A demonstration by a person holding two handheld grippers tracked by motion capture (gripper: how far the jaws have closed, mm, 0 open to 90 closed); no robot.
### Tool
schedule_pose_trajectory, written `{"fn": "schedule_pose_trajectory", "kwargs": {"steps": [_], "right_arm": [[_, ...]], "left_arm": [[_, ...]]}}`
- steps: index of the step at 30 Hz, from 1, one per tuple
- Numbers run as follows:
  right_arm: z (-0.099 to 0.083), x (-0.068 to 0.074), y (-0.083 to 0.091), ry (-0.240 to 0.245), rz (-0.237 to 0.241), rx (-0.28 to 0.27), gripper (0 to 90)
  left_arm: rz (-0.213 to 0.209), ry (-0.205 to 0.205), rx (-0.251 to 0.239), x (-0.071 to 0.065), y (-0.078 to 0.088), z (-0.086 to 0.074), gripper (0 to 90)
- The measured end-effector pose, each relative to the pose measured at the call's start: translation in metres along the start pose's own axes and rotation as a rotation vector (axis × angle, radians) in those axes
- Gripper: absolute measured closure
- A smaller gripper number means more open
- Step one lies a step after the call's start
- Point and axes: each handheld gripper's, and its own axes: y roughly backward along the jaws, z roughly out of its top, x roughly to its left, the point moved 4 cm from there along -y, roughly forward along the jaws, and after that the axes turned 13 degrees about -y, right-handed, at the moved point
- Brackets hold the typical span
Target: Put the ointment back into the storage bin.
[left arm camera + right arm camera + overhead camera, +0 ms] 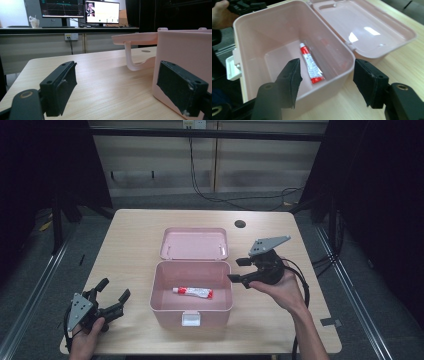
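tube (pixel 193 292) flat in pink box (pixel 156 285); right gripper (pixel 239 269) spread, empty beside rim; left gripper (pixel 114 294) spread, idle. next: swing lid (pixel 194 243) over squarely, clear of tube.

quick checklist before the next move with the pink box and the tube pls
1. Tube lies flat on the floor of the pink box: ok.
2. Lid is swung fully back behind the box, leaving it open: ok.
3. Right claw is open with nothing between its pads, beside the box's right rim: ok.
4. Left claw is open with nothing between its pads, on the table left of the box: ok.
5. White latch at the box front is clear of both claws: ok.
6. Whether the tube's cap is tight: cannot tell.
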Motion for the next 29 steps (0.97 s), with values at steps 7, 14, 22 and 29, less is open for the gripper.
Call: {"fn": "schedule_pose_trajectory", "kwargs": {"steps": [7,14,22,29], "right_arm": [[-0.008,-0.009,0.014,-0.033,-0.041,-0.02,38.7],[-0.028,-0.018,0.022,-0.063,-0.065,-0.005,38.4],[-0.05,-0.029,0.02,-0.104,-0.082,0.007,36.8],[-0.08,-0.052,0.016,-0.196,-0.138,-0.008,31.5]], "left_arm": [[-0.001,0.0,0.0,0.0,0.0,0.0,15.7],[-0.001,0.0,0.0,0.0,0.0,0.0,15.7],[-0.001,0.0,0.0,0.0,0.0,0.0,15.7],[0.001,0.003,-0.001,0.0,0.0,0.0,15.7]]}}
